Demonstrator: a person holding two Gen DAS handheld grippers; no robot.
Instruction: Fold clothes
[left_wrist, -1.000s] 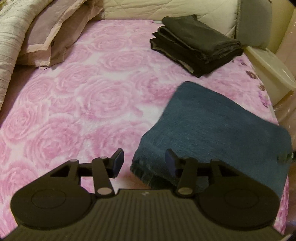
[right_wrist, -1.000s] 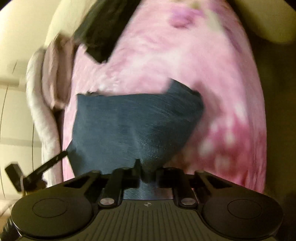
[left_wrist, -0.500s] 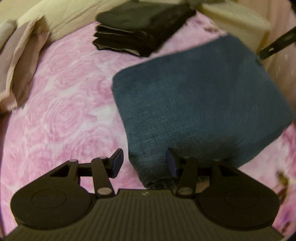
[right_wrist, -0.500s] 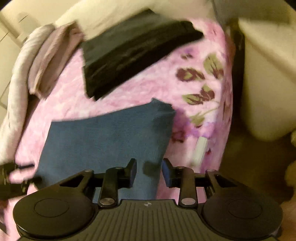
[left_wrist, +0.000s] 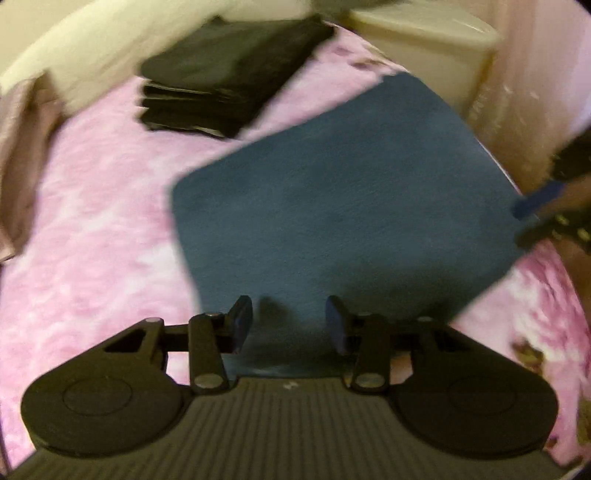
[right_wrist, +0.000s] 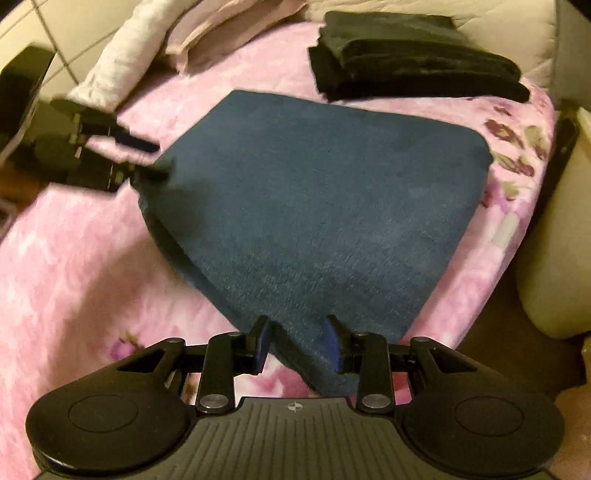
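Observation:
A folded blue denim garment (left_wrist: 343, 206) lies flat on the pink rose bedspread (left_wrist: 92, 258). My left gripper (left_wrist: 289, 325) is open and sits at the garment's near edge, with denim showing between its fingers. In the right wrist view the same garment (right_wrist: 314, 192) fills the middle, and one of its corners reaches in between the fingers of my open right gripper (right_wrist: 296, 341). The left gripper (right_wrist: 144, 158) appears at the garment's left corner there. At the right edge of the left wrist view the right gripper (left_wrist: 546, 206) is blurred.
A stack of folded black clothes (right_wrist: 413, 55) lies behind the denim near the cream headboard. Pillows (right_wrist: 177, 40) are piled at the back left. A beige storage box (left_wrist: 424, 40) stands beside the bed, and the bed's right edge (right_wrist: 517, 229) drops off close to the denim.
My right gripper was shut on the denim a second ago and has opened and let it go. The garment now lies flat. My left gripper has swung right onto its near edge.

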